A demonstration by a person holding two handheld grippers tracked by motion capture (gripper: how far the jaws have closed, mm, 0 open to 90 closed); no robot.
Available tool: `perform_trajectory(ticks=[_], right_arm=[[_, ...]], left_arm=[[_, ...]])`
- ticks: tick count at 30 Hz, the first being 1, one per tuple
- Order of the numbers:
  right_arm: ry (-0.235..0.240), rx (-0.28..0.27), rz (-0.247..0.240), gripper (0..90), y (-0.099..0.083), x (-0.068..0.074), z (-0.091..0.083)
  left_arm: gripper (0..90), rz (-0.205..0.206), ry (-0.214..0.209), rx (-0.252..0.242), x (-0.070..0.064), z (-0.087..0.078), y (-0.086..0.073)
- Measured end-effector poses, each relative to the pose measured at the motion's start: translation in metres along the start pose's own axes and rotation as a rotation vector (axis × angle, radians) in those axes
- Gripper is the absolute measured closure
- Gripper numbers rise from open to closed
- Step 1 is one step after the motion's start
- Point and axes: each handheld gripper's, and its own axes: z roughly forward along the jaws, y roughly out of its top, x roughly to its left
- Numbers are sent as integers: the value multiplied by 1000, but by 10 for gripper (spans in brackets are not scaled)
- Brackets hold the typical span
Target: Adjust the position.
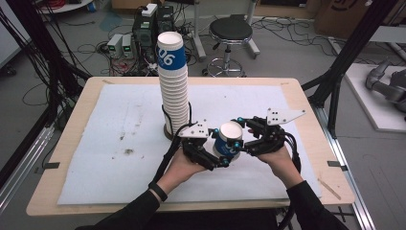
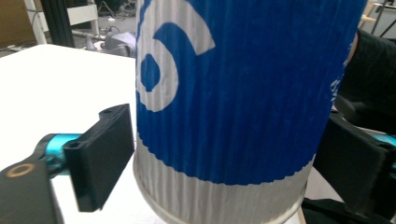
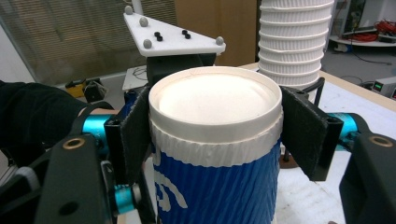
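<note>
Got my right claw (image 3: 212,140) pinching a single blue-and-white paper cup (image 1: 228,139) near its rim, both pads pressed against the sides, cup upside down with its white base facing up. My left claw (image 1: 210,155) is around the same cup lower down; one pad sits just beside the wall with a sliver of gap, so I can't tell if it's actually gripping. The cup is over the white mat (image 1: 119,143) on the tabletop (image 1: 72,108), near the tall stack of cups (image 1: 173,86) behind it.
</note>
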Motion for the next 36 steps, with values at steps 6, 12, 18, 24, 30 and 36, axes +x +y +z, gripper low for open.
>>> perform_trajectory(ticks=[6, 12, 18, 24, 30, 36], right_arm=[[-5, -1, -1, 303, 0, 0, 0], [-3, -6, 2, 305, 0, -1, -2], [-11, -1, -6, 297, 1, 0, -1], [-12, 17, 0, 216, 7, -1, -5], [-23, 43, -29, 215, 18, 1, -17], [-22, 149, -64, 215, 24, 4, -15]], left_arm=[[145, 3, 2, 1, 0, -1, 1], [176, 18, 6, 3, 1, -4, 2], [189, 31, -1, 7, 2, -6, 2], [195, 42, -9, 31, 1, -8, 3], [202, 73, 4, 121, 1, -11, 9], [207, 110, 36, 202, 0, -15, 14]])
